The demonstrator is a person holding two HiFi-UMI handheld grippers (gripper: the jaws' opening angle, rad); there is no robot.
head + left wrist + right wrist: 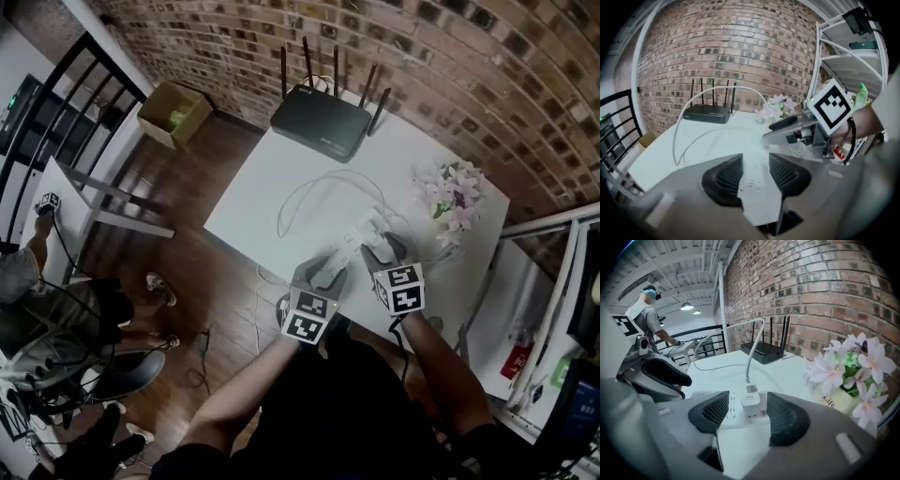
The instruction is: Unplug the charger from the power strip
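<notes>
Left gripper (755, 174) was spread over power strip (758, 194) | right gripper (747, 413) was spread, charger (750, 405) between jaws, untouched | charger was judged light, rigid, slick; 3 and 9 o'clock faces favoured.

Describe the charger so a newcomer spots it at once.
On the white table by the brick wall lies a white power strip. The charger is the small white cube plugged into it, a cable rising from its top.

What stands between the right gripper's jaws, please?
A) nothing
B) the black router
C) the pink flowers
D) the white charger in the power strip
D: the right gripper view shows the white charger, plugged into the power strip, between the parted jaws of the right gripper.
</notes>
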